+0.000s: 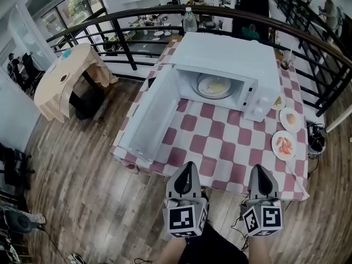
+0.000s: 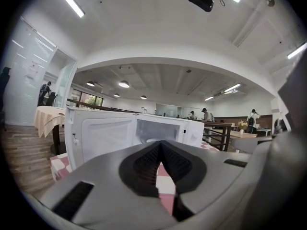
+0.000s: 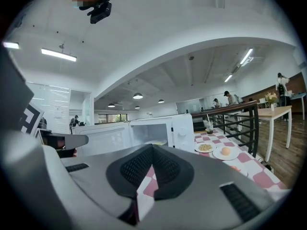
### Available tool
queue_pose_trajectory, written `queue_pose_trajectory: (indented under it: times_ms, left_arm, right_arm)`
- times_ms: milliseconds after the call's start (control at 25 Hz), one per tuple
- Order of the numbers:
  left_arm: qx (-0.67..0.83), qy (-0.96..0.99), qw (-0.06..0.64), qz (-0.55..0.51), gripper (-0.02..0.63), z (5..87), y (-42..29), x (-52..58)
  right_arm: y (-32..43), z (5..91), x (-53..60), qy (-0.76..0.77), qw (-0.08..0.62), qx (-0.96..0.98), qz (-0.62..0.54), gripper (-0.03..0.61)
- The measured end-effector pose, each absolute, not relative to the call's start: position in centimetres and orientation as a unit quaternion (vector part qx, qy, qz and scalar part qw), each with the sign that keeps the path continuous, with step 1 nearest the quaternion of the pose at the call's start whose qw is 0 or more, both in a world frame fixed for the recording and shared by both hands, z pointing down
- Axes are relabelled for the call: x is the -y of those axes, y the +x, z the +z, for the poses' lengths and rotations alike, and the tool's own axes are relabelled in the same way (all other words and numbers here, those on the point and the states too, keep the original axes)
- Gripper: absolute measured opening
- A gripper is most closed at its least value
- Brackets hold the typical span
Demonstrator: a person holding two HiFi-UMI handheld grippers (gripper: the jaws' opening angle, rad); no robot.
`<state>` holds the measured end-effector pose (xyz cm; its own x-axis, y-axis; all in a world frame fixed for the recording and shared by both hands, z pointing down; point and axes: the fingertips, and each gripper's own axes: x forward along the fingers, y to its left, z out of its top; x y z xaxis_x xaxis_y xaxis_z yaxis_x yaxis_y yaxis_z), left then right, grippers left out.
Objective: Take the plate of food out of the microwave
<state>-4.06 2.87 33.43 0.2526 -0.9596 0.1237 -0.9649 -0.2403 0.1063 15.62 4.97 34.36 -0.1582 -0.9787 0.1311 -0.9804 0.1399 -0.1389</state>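
Observation:
A white microwave (image 1: 231, 65) stands on the checked table (image 1: 220, 142) with its door (image 1: 151, 114) swung wide open to the left. Inside it rests a plate of pale food (image 1: 214, 85), also glimpsed as the plate (image 3: 156, 142) in the right gripper view. My left gripper (image 1: 188, 166) and right gripper (image 1: 259, 171) hover side by side at the table's near edge, both shut and empty, well short of the microwave (image 2: 158, 128). Each gripper's jaws meet at the tips with nothing between them.
Three small plates of food (image 1: 284, 144) lie along the table's right side, near the edge. A water bottle (image 1: 189, 20) stands behind the microwave. A black railing (image 1: 308, 48) curves round the table's far side. A cloth-covered round table (image 1: 63, 78) stands at the left.

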Motion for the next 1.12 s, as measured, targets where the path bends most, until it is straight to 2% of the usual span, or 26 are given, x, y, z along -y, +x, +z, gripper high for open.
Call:
queue_pose_trajectory:
  times_ms: [1120]
  left_arm:
    - [0.576, 0.807, 0.126, 0.019, 0.025, 35.3, -4.4, 10.7]
  right_arm:
    - [13.5, 36.3, 7.5, 0.668, 0.009, 0.730, 0.143, 0.006]
